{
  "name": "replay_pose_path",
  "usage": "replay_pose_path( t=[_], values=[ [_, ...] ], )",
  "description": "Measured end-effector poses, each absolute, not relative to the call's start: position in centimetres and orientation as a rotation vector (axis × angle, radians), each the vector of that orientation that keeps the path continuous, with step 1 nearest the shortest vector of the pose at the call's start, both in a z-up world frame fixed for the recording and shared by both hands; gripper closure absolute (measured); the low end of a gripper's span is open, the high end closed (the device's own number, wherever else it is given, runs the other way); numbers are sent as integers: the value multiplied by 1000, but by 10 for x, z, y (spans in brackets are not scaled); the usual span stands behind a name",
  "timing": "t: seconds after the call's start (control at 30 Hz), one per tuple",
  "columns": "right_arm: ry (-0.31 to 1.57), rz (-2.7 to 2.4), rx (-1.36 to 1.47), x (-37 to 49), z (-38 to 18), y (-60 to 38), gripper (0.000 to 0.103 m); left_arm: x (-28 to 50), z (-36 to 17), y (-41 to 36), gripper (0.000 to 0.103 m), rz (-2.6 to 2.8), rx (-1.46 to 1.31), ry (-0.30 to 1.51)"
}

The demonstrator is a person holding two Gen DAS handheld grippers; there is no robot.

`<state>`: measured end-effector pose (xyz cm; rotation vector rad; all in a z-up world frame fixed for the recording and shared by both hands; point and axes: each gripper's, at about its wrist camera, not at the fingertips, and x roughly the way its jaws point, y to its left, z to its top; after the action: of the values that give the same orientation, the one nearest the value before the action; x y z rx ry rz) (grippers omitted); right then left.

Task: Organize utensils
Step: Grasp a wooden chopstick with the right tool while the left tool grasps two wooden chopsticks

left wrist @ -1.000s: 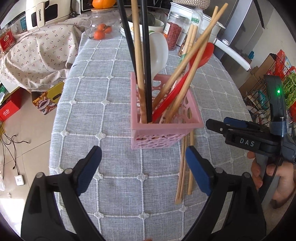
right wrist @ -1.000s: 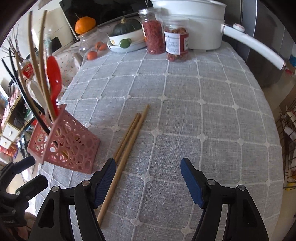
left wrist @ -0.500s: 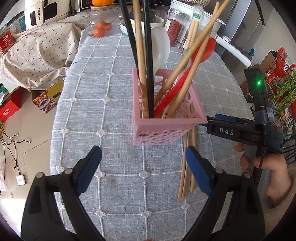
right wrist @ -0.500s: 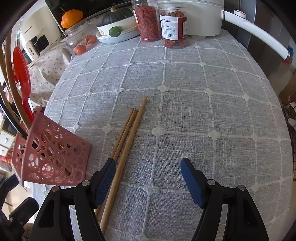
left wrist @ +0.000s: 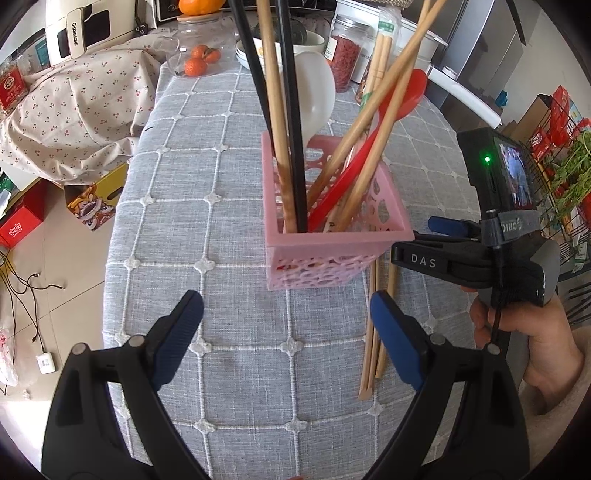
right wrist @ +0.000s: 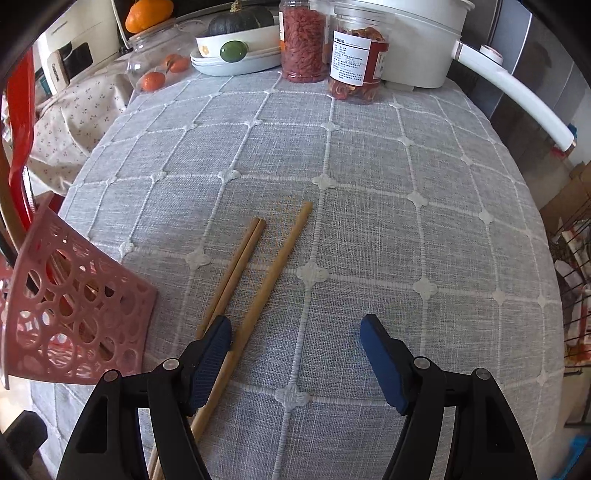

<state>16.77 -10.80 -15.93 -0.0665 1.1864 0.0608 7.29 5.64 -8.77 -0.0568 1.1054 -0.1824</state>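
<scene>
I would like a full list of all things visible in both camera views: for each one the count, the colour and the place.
holder: one, pink, on tablecloth, filled with chopsticks and spoons
loose chopsticks: three, wooden, flat on cloth beside holder
red spoon: one, in holder
white spoon: one, in holder
black chopsticks: two, in holder
tablecloth: one, grey checked
jars: two, red contents, far edge
pot: one, white, far edge
bowl: one, white, holds dark squash
left tongs: open, empty, before holder
right tongs: open, over loose chopsticks
hand: one, holding right tongs
</scene>
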Motion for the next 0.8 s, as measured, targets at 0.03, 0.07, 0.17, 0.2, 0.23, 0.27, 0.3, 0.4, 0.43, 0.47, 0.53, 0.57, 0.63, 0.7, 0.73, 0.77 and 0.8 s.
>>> replay_pose_path(
  t=[0.03, 0.07, 0.17, 0.2, 0.23, 0.27, 0.3, 0.4, 0.43, 0.47, 0.53, 0.57, 0.63, 0.7, 0.73, 0.77, 0.8],
  values=[
    [1186, 56, -71, 169, -159, -107, 30, 73, -88, 56, 11, -183, -54, 1105],
    [1188, 53, -67, 170, -159, -107, 33, 73, -88, 55, 11, -185, -50, 1105],
    [1188, 49, -55, 170, -154, -114, 63, 71, -89, 50, 11, -198, -39, 1109],
    [1192, 54, -48, 169, -153, -118, 75, 71, -89, 47, 11, -204, -34, 1111],
    [1196, 59, -43, 169, -153, -121, 80, 70, -89, 44, 11, -210, -29, 1112],
    [1197, 72, -35, 168, -153, -125, 83, 70, -89, 41, 11, -221, -23, 1113],
    [1202, 79, -30, 166, -153, -129, 87, 69, -88, 37, 11, -230, -18, 1113],
    [1225, 73, -32, 163, -153, -140, 96, 65, -87, 25, 11, -255, 9, 1107],
    [1230, 68, -30, 160, -152, -144, 96, 63, -86, 19, 11, -266, 24, 1105],
    [1236, 65, -23, 159, -152, -149, 96, 61, -86, 13, 11, -277, 39, 1102],
    [1247, 51, 0, 157, -151, -162, 96, 57, -84, 1, 11, -299, 66, 1088],
    [1250, 45, 14, 155, -151, -169, 96, 55, -82, -6, 11, -317, 79, 1079],
    [1252, 36, 42, 152, -149, -181, 96, 51, -80, -19, 11, -351, 101, 1064],
    [1251, 33, 64, 148, -147, -193, 96, 52, -79, -33, 13, -388, 112, 1051],
    [1249, 30, 73, 145, -146, -198, 96, 53, -78, -41, 16, -405, 117, 1043],
    [1247, 30, 82, 143, -145, -203, 96, 55, -79, -48, 18, -418, 120, 1037],
    [1245, 29, 93, 140, -143, -208, 96, 58, -81, -54, 24, -421, 124, 1032]
  ],
)
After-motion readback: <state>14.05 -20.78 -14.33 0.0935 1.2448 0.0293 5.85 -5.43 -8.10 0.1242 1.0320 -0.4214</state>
